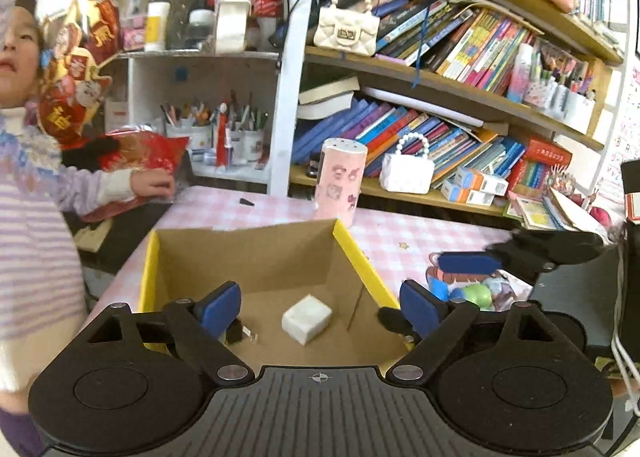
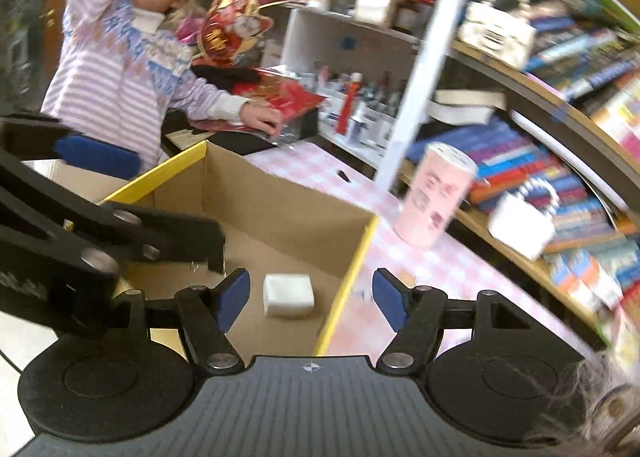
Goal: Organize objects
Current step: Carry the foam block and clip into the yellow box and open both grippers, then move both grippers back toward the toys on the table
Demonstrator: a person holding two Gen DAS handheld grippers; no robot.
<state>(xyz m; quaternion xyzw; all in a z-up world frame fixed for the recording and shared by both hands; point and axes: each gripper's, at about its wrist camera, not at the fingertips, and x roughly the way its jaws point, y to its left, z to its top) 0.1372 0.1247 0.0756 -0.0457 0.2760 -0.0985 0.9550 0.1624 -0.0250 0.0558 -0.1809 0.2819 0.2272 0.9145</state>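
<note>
Brown corrugated cardboard forms the open box (image 1: 280,257), which has yellow top edges and stands on a pink-and-white checked tablecloth (image 1: 420,241). A white block (image 1: 307,319) lies flat on the box floor, apart from all four walls, with bare cardboard around it on every side; in the right wrist view the same block (image 2: 288,295) sits nearer the box's right wall than its far one. A small dark object (image 1: 235,331) lies on the floor near the left wall, just beside the left fingertip. The left gripper (image 1: 320,307) hangs over the box interior, jaws spread wide, blue pads standing well apart on either side of the block and gripping nothing. The right gripper (image 2: 311,295) is likewise wide open and empty; its left finger lies over the box interior and its right finger over the tablecloth, so the yellow right rim passes between them. In the left wrist view the right gripper (image 1: 472,263) shows outside the box's right wall, above a cluster of small colourful toys (image 1: 476,291) on the cloth. A pink cylindrical container (image 1: 340,181) stands upright on the table just beyond the box's far right corner. A small dark item (image 1: 246,201) lies alone on the cloth behind the box. A child in a purple striped sweater (image 1: 36,225) stands at the table's left edge, one hand on a red packet (image 1: 148,155). Crowded bookshelves (image 1: 460,97) border the table's far side.
</note>
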